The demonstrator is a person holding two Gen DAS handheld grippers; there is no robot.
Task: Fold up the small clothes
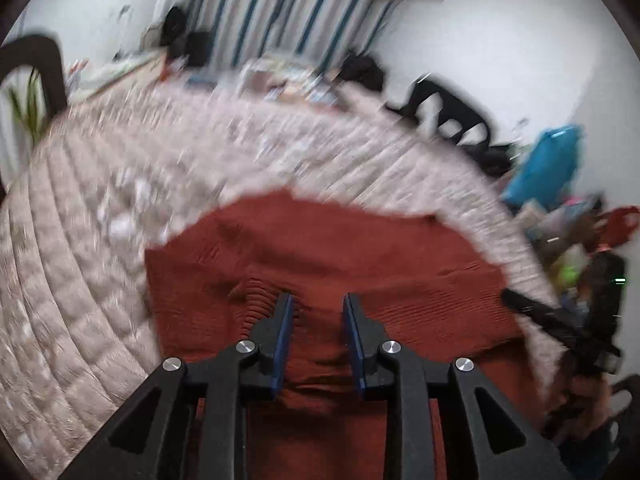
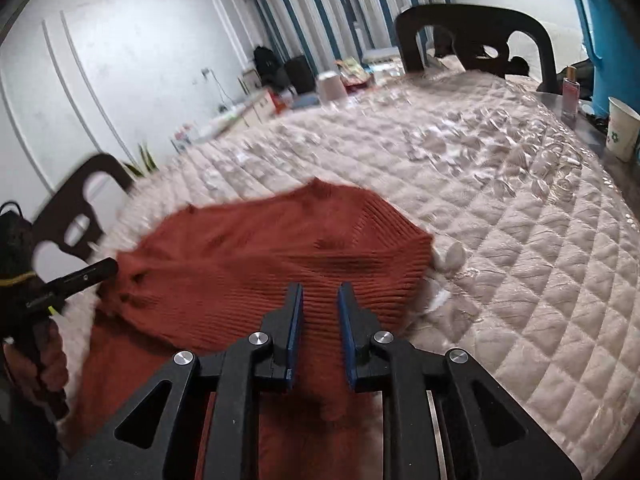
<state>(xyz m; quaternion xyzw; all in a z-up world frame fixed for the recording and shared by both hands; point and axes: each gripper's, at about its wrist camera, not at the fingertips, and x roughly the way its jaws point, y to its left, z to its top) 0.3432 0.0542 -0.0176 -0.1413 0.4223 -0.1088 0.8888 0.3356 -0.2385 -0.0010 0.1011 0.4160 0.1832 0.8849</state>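
Rust-red knitted sweater (image 2: 276,248) lying partly folded on the quilted pink table cover (image 2: 520,208), left gripper (image 1: 318,300) hovering over it with jaws narrowly apart and gripping nothing, right gripper (image 2: 320,292) doing the same, dark chair (image 2: 472,36) standing behind the table.

A big table (image 2: 500,208) with a soft pink quilted cover fills the room, with dark wooden chairs (image 2: 472,40) around it, white walls (image 2: 120,60) behind, long blue and white striped curtains (image 2: 320,12) at the far end, and a paper cup (image 2: 622,128) near the edge.
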